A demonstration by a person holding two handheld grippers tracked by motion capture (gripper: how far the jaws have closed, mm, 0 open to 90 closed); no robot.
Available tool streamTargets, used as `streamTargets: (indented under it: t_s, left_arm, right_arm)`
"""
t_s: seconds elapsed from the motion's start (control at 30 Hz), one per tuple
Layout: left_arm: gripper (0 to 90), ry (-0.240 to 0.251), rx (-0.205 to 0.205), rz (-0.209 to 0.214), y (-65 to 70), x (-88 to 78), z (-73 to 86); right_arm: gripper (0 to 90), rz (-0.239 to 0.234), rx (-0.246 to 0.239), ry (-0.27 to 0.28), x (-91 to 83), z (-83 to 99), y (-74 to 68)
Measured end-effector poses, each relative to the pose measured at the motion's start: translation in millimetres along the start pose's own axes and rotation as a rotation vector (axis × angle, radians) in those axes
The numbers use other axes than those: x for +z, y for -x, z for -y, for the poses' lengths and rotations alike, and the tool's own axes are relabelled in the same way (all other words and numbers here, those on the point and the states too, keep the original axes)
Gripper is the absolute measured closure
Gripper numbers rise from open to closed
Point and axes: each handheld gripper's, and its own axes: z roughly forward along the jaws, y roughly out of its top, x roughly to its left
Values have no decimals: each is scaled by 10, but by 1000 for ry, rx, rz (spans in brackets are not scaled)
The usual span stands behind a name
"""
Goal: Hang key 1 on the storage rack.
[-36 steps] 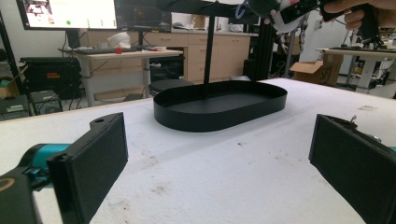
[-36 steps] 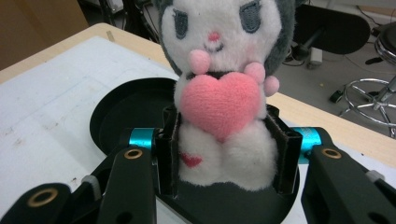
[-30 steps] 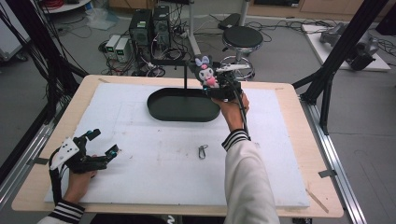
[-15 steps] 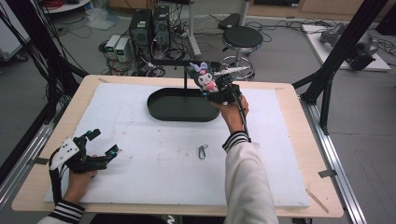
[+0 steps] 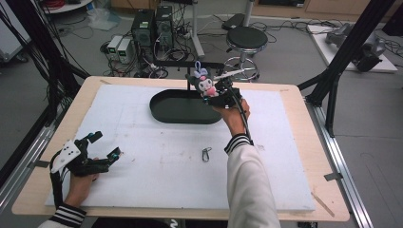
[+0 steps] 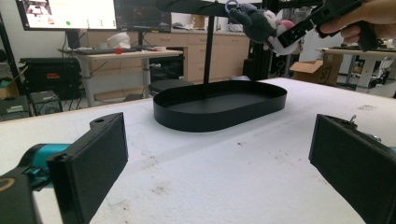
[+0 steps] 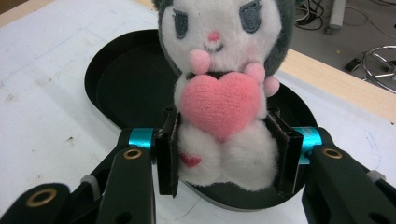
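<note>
1. The right hand-held gripper [image 7: 223, 154] is clamped on a plush toy [image 7: 223, 98], its pads pressing the soft body from both sides below a pink heart.
2. In the high view the toy [image 5: 203, 84] hangs above the far right end of the black oval tray [image 5: 164, 110].
3. The left hand-held gripper [image 6: 219, 158] rests with its jaws spread wide and empty, near the counter's [image 5: 285, 156] left front corner, well apart from the tray.
4. A small metal clip [image 5: 206, 154] lies on the white counter between the two hands.

Grey-white plush toy [image 7: 219, 93], pink heart; black tray [image 5: 183, 108]
</note>
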Motion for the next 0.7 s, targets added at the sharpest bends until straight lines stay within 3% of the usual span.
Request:
streamTargets:
  t_s: [0.7]
  left_arm:
    - [49, 1, 0, 0, -1, 0, 0]
  right_arm:
    - [547, -2, 15, -39, 213, 41, 20]
